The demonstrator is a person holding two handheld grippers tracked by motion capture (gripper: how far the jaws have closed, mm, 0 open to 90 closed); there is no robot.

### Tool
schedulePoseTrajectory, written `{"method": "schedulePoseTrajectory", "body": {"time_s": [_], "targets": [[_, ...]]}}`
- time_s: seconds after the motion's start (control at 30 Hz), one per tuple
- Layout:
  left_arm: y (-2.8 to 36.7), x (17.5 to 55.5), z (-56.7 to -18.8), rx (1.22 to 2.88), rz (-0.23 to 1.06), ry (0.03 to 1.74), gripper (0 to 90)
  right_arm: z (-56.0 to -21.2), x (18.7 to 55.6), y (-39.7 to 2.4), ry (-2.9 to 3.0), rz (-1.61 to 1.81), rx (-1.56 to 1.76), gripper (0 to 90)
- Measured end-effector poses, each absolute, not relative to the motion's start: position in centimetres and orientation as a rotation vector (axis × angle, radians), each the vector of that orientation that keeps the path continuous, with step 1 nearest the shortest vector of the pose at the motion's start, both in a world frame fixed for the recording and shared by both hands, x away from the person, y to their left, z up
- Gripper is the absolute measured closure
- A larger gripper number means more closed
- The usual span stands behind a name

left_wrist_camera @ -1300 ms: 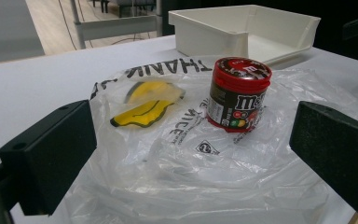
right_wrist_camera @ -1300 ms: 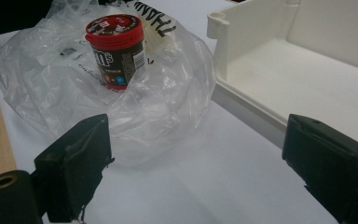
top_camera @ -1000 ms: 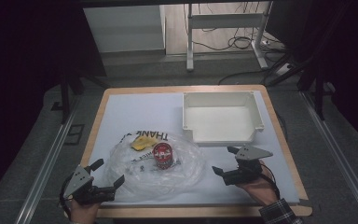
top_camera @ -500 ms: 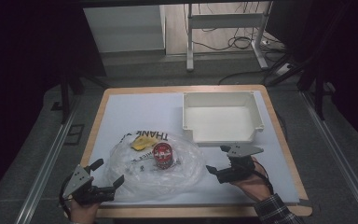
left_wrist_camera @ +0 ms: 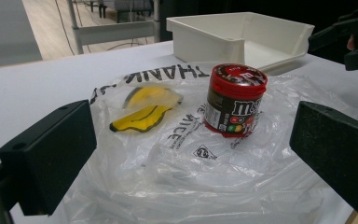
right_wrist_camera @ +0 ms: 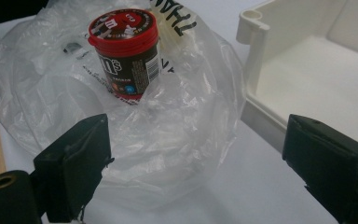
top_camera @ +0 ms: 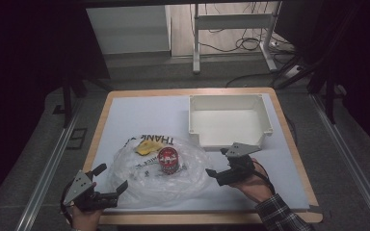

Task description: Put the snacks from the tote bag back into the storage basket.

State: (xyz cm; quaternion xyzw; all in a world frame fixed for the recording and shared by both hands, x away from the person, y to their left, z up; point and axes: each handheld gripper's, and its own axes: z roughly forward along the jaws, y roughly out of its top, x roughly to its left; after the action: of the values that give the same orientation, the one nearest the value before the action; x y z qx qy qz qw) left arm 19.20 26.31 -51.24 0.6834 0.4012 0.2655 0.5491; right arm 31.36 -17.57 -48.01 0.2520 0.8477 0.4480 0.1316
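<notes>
The M&M's jar (top_camera: 168, 160) stands upright in the clear plastic bag (top_camera: 173, 185) mid-surface. The film looks flimsy and slippery, so I'd pinch its rim. My right jaws (top_camera: 220, 165), empty, have just been widening; left jaws (top_camera: 111, 179) wide.

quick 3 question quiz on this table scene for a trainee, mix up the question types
1. True or false: the red-lidded jar stands upright on the plastic bag.
2. What lies beside the jar, on the bag? A) a yellow item B) a spoon C) a sponge
3. What is inside the white bin?

Key
1. True.
2. A.
3. Nothing; it is empty.
</notes>
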Motion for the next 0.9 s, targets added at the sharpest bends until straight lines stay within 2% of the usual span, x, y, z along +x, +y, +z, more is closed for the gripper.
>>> {"method": "schedulePoseTrajectory", "body": {"time_s": [0.43,0.9], "targets": [[26.3,19.1,-51.2,1.616,0.632,0.941,0.4,-48.3,31.6,-15.6,2.515,1.246,0.687,4.7],[26.4,19.0,-51.1,1.598,0.645,0.930,0.3,-48.6,32.2,-13.9,2.544,1.180,0.660,8.8]]}}
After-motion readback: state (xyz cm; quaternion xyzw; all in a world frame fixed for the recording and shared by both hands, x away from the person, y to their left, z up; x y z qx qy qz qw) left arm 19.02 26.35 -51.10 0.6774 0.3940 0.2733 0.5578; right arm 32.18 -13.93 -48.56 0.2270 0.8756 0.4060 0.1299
